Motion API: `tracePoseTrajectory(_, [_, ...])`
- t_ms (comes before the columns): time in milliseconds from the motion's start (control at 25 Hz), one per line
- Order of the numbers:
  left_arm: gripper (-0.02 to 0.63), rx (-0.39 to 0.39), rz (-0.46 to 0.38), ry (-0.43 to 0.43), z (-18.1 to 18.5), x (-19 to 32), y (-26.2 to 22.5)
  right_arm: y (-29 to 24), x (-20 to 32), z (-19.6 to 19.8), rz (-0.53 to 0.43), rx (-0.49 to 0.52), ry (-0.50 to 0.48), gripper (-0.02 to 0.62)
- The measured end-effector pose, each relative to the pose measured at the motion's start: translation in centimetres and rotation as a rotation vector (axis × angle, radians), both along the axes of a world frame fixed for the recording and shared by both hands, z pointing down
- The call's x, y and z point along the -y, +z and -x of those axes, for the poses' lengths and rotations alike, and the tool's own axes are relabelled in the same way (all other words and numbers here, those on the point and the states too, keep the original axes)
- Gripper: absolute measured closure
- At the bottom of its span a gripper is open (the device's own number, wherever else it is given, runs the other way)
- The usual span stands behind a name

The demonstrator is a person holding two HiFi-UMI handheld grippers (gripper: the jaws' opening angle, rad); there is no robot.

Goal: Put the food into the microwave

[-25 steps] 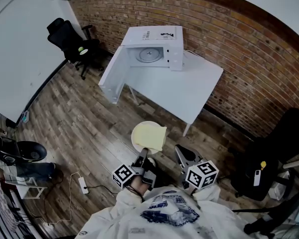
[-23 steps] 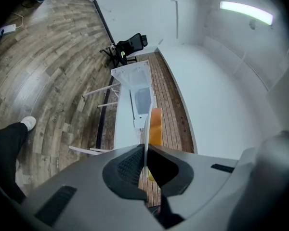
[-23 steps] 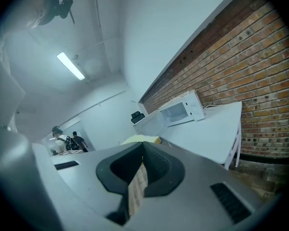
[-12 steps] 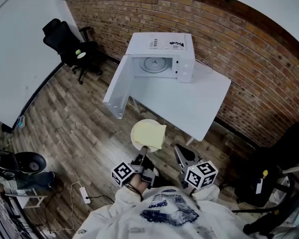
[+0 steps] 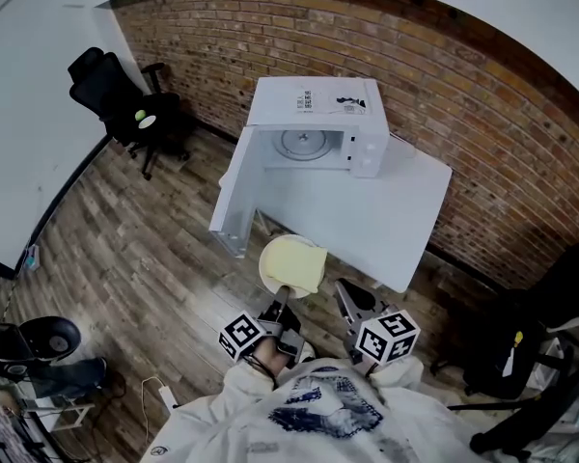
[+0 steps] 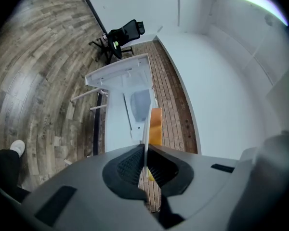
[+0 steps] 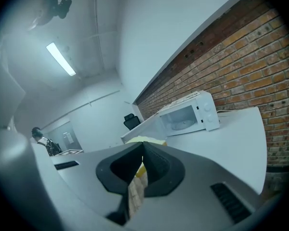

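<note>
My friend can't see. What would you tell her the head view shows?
Seen from above, the left gripper holds a white plate of yellow food by its rim, in front of a white table. On the table, a white microwave stands with its door wide open; the right gripper holds nothing.

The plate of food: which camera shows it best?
The head view: the whole plate and its yellow food show from above. The left gripper view sees the plate edge-on, a thin rim; the right gripper view catches only a yellow sliver.
</note>
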State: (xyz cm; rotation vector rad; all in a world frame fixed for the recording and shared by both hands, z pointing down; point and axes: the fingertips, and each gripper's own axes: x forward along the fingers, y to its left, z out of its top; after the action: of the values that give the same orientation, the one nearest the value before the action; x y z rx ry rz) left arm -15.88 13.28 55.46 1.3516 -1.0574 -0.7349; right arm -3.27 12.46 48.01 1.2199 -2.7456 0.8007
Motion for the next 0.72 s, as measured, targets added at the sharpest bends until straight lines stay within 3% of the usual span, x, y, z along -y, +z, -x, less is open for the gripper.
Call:
tracePoseTrajectory(200, [0.586,-0.008,-0.002,0.015,1.4,1.6,0.2,0.0,0.7,1.2,0.005,-0.017,0.019,0.581])
tracePoseTrajectory(720, [0.586,-0.025,0.041,0.069,0.2,4.7,1.9,1.3,4.4,1.1,0.045,-0.036,0.049,0.58])
